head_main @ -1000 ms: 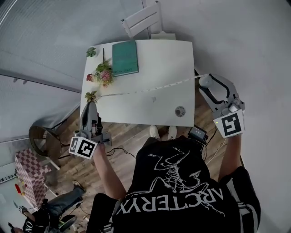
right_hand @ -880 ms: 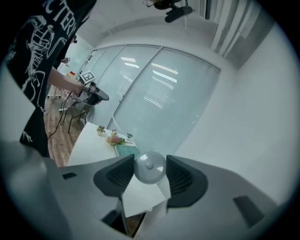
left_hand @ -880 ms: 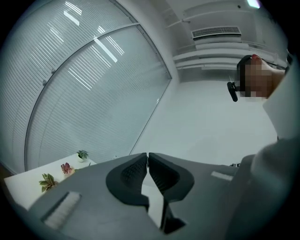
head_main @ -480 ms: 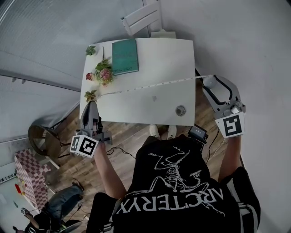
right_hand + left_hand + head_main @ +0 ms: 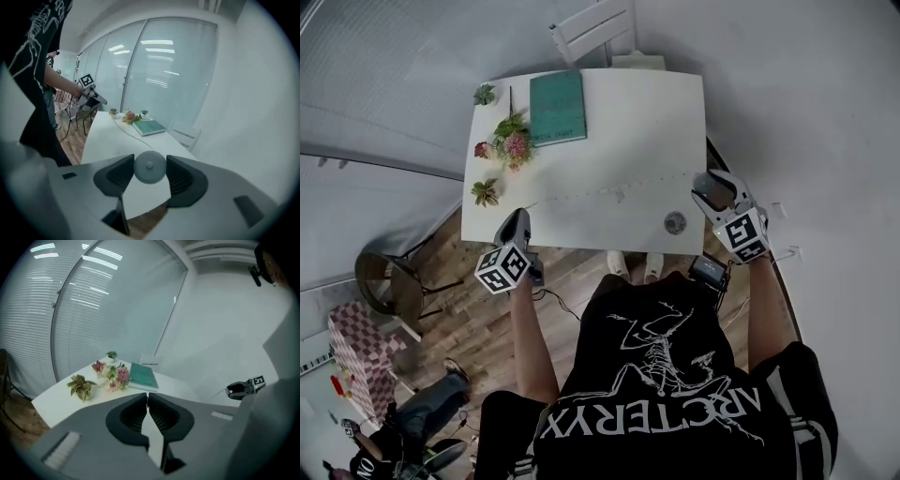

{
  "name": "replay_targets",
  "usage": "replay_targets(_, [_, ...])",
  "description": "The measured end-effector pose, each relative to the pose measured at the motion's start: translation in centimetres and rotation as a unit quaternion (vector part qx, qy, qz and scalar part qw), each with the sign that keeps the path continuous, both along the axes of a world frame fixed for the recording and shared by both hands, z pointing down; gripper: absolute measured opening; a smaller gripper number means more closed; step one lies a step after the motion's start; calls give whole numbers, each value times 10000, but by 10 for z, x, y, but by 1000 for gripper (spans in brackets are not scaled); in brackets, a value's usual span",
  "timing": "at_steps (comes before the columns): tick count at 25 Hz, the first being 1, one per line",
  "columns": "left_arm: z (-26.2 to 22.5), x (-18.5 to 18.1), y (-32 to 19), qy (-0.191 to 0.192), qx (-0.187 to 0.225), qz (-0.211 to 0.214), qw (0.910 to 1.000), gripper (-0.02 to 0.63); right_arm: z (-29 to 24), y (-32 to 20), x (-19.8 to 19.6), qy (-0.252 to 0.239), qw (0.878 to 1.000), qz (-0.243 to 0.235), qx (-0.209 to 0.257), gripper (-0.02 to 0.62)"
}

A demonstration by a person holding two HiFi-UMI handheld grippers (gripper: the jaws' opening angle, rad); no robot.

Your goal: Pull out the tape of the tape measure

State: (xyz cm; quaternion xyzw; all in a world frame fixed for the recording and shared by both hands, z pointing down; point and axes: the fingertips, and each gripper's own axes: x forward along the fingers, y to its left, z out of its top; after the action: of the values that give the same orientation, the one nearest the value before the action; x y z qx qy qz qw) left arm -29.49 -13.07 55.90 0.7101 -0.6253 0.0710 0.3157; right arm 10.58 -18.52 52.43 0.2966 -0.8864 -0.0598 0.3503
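Observation:
In the right gripper view my right gripper point(image 5: 149, 165) is shut on the round grey tape measure case point(image 5: 150, 171), which fills the gap between the pads. In the head view the right gripper point(image 5: 711, 187) is at the white table's point(image 5: 628, 122) right edge. The thin pale tape point(image 5: 609, 192) runs left across the table to my left gripper point(image 5: 517, 220) at the near left corner. The left gripper point(image 5: 147, 398) has its jaws pressed together, and the tape's end sits at their tips. From the right gripper view the tape point(image 5: 125, 128) leads to the far left gripper point(image 5: 92, 97).
A green book point(image 5: 558, 108) and pink flowers with leaves point(image 5: 508, 147) lie at the table's far left. A small round object point(image 5: 675, 223) sits near the front right edge. A white chair point(image 5: 598, 36) stands behind the table, a dark chair point(image 5: 389, 286) on the floor at left.
Both grippers have dropped toward the table's near edge, and both now appear nearer the table's middle. The stretched tape has come down with them.

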Motion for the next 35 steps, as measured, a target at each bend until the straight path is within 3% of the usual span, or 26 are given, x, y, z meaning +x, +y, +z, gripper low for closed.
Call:
replay_targets(4, [70, -7, 5, -136, -859, -77, 9962, 23, 79, 5, -17, 239, 9968, -80, -753, 218])
replay_targets(8, [113, -23, 6, -547, -1492, -88, 9873, 23, 142, 6, -31, 315, 9893, 131, -1421, 218])
replay_targets(13, [152, -30, -1, -732, -1842, -50, 9801, 25, 186, 5, -25, 541, 9796, 353, -1905, 219])
replay_targets(17, [167, -41, -1, -765, -1971, -78, 9774, 28, 194, 5, -37, 179, 9735, 625, -2191, 222])
replay_targets(20, [170, -38, -2, -384, -1766, -314, 9830, 37, 197, 4, -34, 160, 9702, 617, -2337, 229])
replay_targets(23, [165, -40, 0, 145, -1514, -635, 9863, 113, 196, 5, -33, 70, 9660, 638, -2504, 236])
replay_targets(25, [159, -46, 5, 207, -1392, -771, 9870, 172, 195, 6, -32, 65, 9659, 663, -2501, 278])
replay_targets(26, [154, -50, 8, 178, -1316, -829, 9877, 178, 193, 6, -30, 52, 9667, 708, -2459, 306])
replay_targets(31, [111, -72, 42, -209, -832, -1132, 9899, 175, 154, 5, 10, -489, 9693, 1285, -2038, 307])
replay_targets(35, [39, -69, 76, -818, -59, -1191, 9895, 102, 97, 15, 61, -833, 9712, 1718, -1426, 285])
